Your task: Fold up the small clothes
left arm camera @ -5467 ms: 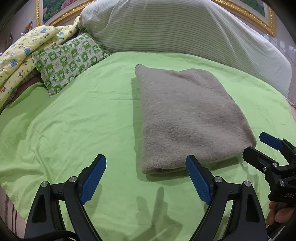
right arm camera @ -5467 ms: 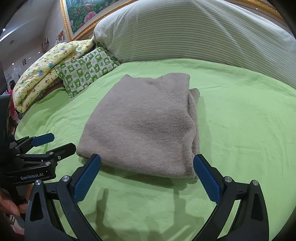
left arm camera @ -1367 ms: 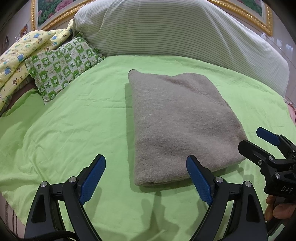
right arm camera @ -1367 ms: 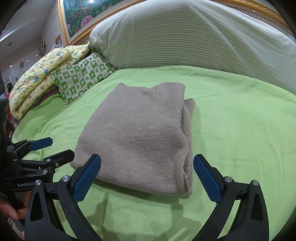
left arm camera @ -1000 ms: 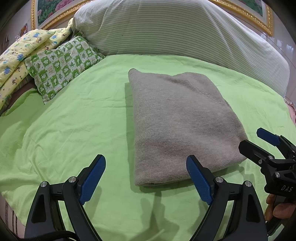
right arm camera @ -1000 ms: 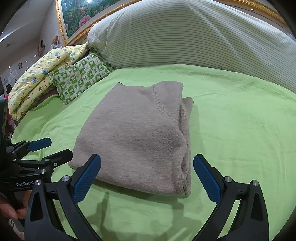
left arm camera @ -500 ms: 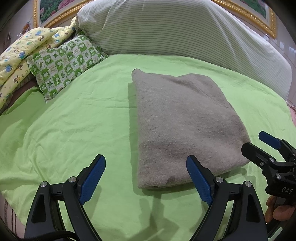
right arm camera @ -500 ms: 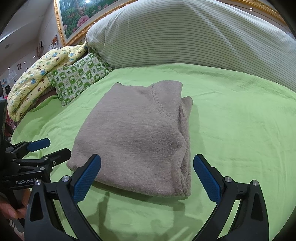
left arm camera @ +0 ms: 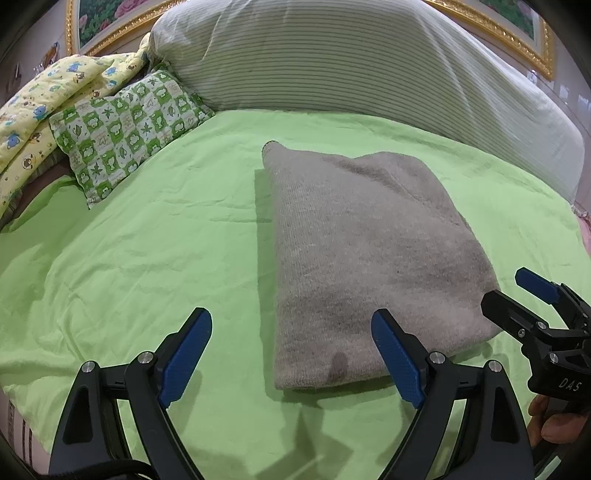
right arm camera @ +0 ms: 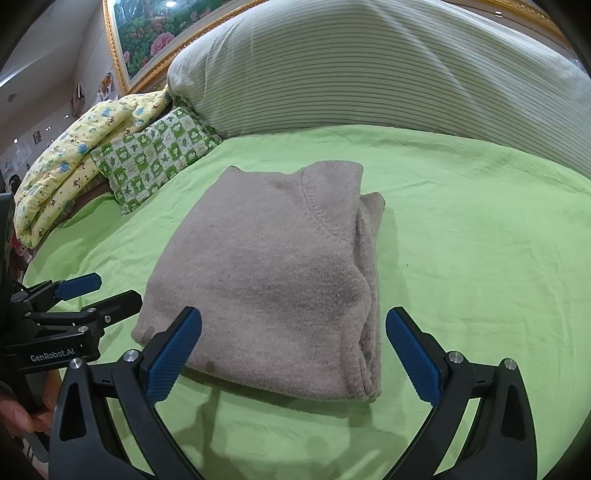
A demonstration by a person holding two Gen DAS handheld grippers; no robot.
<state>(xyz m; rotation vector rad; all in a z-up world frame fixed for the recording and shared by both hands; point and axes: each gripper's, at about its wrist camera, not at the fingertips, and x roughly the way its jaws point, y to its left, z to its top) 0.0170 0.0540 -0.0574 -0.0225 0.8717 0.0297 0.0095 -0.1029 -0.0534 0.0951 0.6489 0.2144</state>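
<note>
Left wrist view: left gripper (left arm camera: 291,350) spread wide, holding nothing, blue pads (left arm camera: 186,354) hanging over the green sheet (left arm camera: 129,258). Folded grey sweater (left arm camera: 362,251) lies flat on the sheet, its near edge just beyond the fingertips; the right-hand pad overlaps that edge in the picture, contact not certain. Small dark spot on the sweater's near edge. Beyond the sweater, a large striped pillow (left arm camera: 369,62) across the head of the bed. Far left, a green checked pillow (left arm camera: 125,129) with a yellow printed quilt (left arm camera: 44,99) bunched behind it. Gilt picture frame (left arm camera: 517,33) above the striped pillow. At the right edge, the right gripper (left arm camera: 517,291) enters, fingers parted, close to the sweater's near right corner; a hand (left arm camera: 550,417) shows below it.

Right wrist view: right gripper (right arm camera: 293,350) equally wide apart and empty, pads (right arm camera: 413,354) framing the sweater's (right arm camera: 273,273) near end. This side shows what the other hides: the stacked folded layers along the sweater's right edge and a curved seam across the top. Left gripper (right arm camera: 99,290) comes in at the left, parted, near the sweater's left corner, with a hand (right arm camera: 22,410) beneath. Striped pillow (right arm camera: 388,74), checked pillow (right arm camera: 159,155) and quilt (right arm camera: 70,162) lie well apart from the sweater. Flower painting (right arm camera: 155,26) visible in the frame.
</note>
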